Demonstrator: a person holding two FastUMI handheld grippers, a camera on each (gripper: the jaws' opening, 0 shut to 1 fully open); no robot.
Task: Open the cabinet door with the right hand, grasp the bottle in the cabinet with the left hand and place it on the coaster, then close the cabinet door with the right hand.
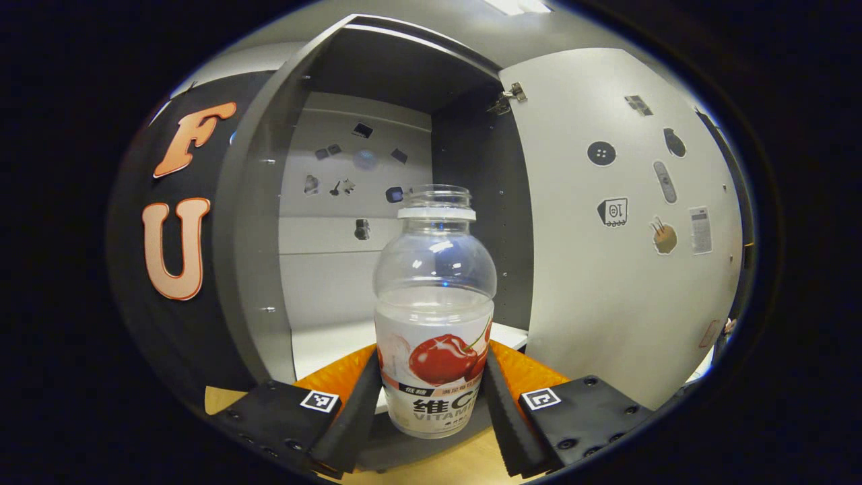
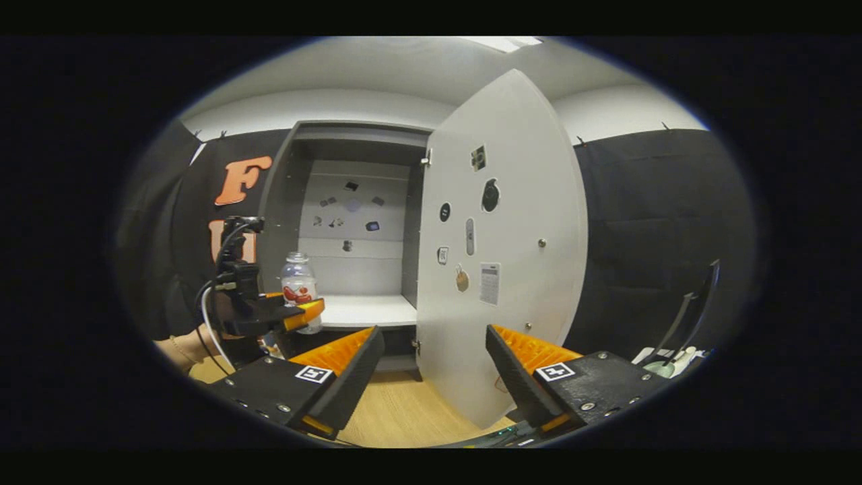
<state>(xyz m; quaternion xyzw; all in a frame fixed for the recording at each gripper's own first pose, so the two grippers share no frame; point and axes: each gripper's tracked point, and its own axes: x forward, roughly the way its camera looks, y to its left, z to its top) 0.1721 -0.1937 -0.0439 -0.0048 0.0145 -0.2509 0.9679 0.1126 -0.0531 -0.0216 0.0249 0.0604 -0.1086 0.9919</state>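
Observation:
A clear, capless bottle (image 1: 434, 316) with a cherry label is held upright in my left gripper (image 1: 433, 404), both fingers (image 1: 357, 404) pressing on its lower sides. It hangs just in front of the open grey cabinet (image 1: 350, 269), above the wooden tabletop. In the right gripper view the left gripper (image 2: 303, 313) and the bottle (image 2: 298, 283) show at the cabinet's left front edge, with a hand behind them. My right gripper (image 2: 434, 377) is open with nothing in it, low in front of the wide-open cabinet door (image 2: 502, 269), apart from it.
The cabinet's white shelf (image 2: 367, 311) is bare. Small stickers dot the back panel and the door's inner face (image 1: 626, 222). The wooden table (image 2: 404, 411) runs under the cabinet. A dark rack and some pale items (image 2: 670, 360) stand at the far right.

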